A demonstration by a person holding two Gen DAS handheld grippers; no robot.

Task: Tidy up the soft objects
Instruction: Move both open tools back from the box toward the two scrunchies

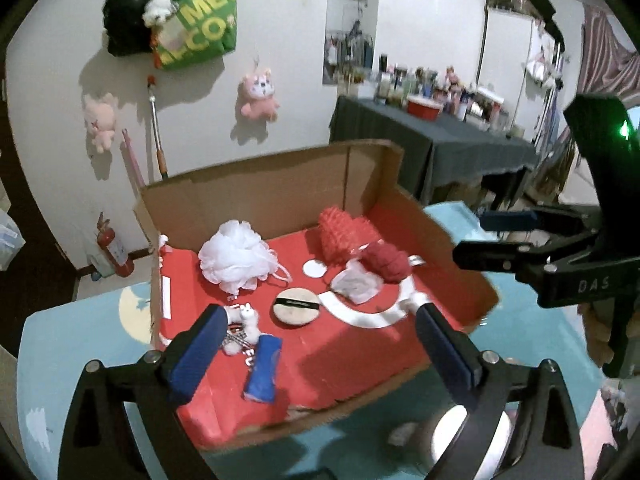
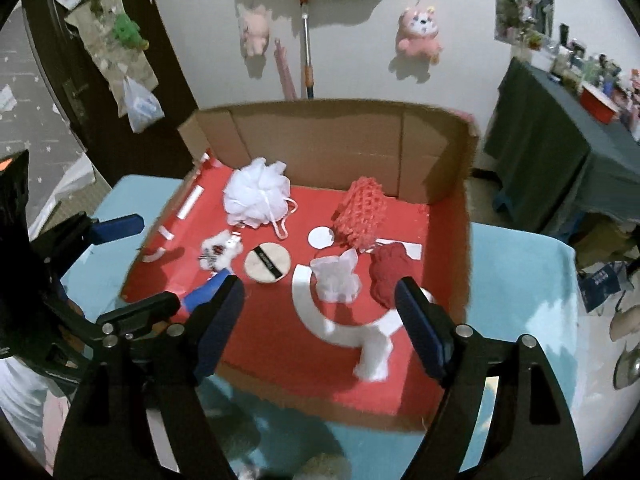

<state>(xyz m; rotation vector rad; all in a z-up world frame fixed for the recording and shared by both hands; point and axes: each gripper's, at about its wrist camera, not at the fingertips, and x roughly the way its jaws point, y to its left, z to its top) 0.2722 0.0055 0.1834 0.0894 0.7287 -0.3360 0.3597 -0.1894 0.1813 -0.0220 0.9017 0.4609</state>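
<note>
The cardboard box (image 1: 248, 196) sits on a desk (image 2: 520, 280) under a light-blue cover, its red floor carrying all the soft things. The left gripper (image 1: 320, 344) hangs over the box's near edge with jaws wide and nothing between them; the right gripper (image 2: 320, 320) does likewise, jaws well apart and empty.

Some things are hard to read. The small white plush (image 1: 244, 320) beside the left pad is partly covered by that pad in the left wrist view, and what lies tangled with it — something dark and metallic — cannot be made out. The blue roll (image 1: 262, 368) shows whole there, but in the right wrist view only its tip (image 2: 208, 292) peeps out behind the left-hand finger. Blurred pale shapes on the desk in front of the box cannot be identified in either view.

The white mesh puff (image 2: 256, 196) lies at the back left, the coral knitted piece (image 2: 360, 216) at the back right, the dark red bundle (image 2: 390, 276) just in front of it, touching a crumpled white wrapper (image 2: 336, 276). The round powder puff (image 2: 267, 263) sits mid-floor.

The right wrist view alone shows the box's whole right wall and the large white mark on the floor; the left wrist view alone shows the right gripper from the side (image 1: 508, 240).
</note>
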